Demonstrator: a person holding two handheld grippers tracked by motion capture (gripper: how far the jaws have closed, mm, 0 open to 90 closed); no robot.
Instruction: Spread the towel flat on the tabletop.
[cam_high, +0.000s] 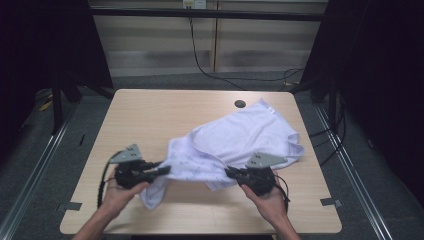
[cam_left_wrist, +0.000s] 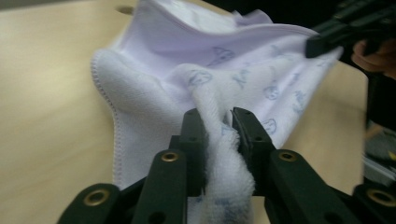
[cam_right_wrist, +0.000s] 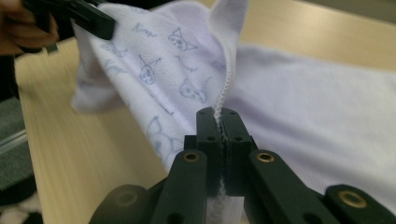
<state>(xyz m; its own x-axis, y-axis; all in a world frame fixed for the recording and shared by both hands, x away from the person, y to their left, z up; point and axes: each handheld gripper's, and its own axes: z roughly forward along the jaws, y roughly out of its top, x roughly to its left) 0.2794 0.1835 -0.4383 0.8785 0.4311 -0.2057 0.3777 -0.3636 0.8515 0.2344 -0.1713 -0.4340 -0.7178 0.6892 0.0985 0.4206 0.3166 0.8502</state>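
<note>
One camera looks down and forward over the tabletop (cam_high: 150, 115) from above; two ride close behind each hand-held gripper, all sharing the white towel (cam_high: 240, 137).

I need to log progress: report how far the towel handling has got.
Done: both grips are made. The left gripper pinches a bunched fold of the white towel; the right gripper is clamped on its stitched edge. In hand: lifting that near edge. Left: the towel remains rumpled on the table.

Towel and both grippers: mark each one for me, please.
towel (cam_high: 250, 132), high view, on its flat middle part.
left gripper (cam_left_wrist: 219, 122), left gripper view, on the bunched fold clamped between its tips.
right gripper (cam_right_wrist: 219, 119), right gripper view, where the tips pinch the stitched hem.
</note>
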